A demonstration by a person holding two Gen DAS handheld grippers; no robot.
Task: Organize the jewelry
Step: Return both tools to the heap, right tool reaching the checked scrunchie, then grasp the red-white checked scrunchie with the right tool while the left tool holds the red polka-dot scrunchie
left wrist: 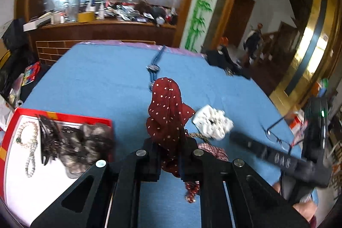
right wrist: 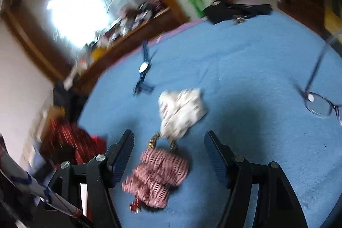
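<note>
The dark red polka-dot scrunchie [left wrist: 168, 112], long axis running up the frame's centre, is pinched in my left claw [left wrist: 171, 149], while my right claw [right wrist: 168, 142] gapes empty above the striped scrunchie [right wrist: 158, 174]; no legible writing.

No legible txt/labels/nos. in either view; frames too blurred, print too small.

You have a dark red, white-dotted scrunchie [left wrist: 168, 112]; a white scrunchie [right wrist: 181, 110] with dark marks; a pink-striped scrunchie [right wrist: 158, 174]; a blue tablecloth [right wrist: 245, 61]; a red-rimmed box [left wrist: 64, 115].
</note>
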